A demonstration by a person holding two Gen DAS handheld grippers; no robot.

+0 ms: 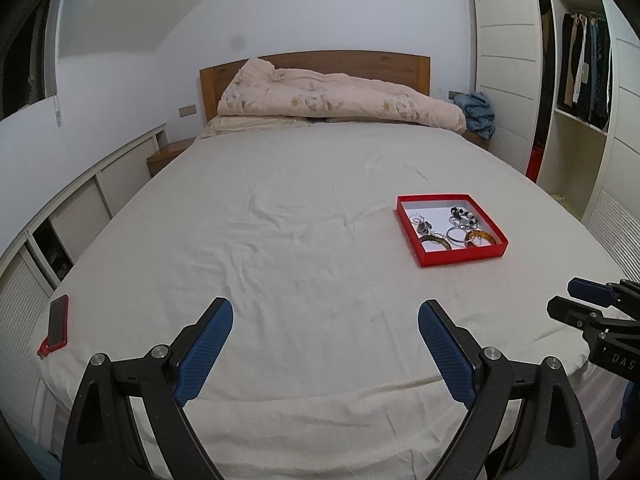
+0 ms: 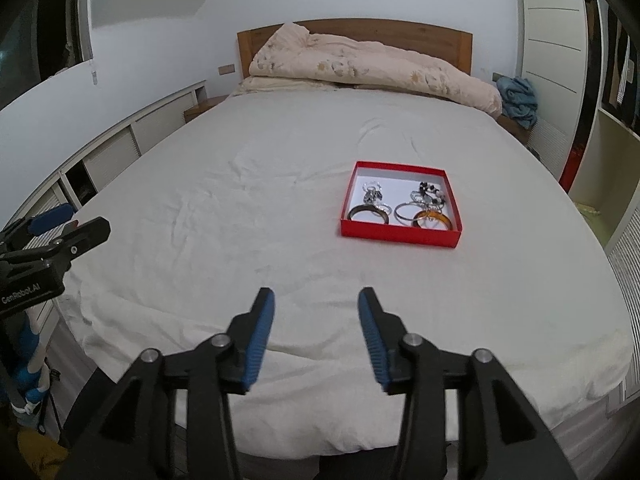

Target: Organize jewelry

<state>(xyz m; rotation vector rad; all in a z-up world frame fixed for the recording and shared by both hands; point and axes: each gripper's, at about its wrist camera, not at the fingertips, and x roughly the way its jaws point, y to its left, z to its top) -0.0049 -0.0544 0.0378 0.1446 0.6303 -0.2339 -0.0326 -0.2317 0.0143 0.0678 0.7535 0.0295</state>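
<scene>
A shallow red box point(image 1: 463, 255) point(image 2: 400, 234) lies on the white bed sheet. Inside it lie several pieces of jewelry: a dark bangle point(image 2: 369, 214), a silver bangle point(image 2: 408, 213), an amber bangle point(image 2: 434, 218) and beaded pieces point(image 2: 431, 193). My left gripper point(image 1: 325, 322) is open and empty, low over the near edge of the bed, left of the box. My right gripper point(image 2: 316, 310) is open and empty, in front of the box and well short of it. Each gripper shows at the edge of the other's view.
A phone in a red case point(image 1: 57, 323) lies near the bed's left corner. A folded quilt point(image 1: 340, 96) lies by the wooden headboard. Low cabinets run along the left, a wardrobe point(image 1: 580, 80) stands at the right.
</scene>
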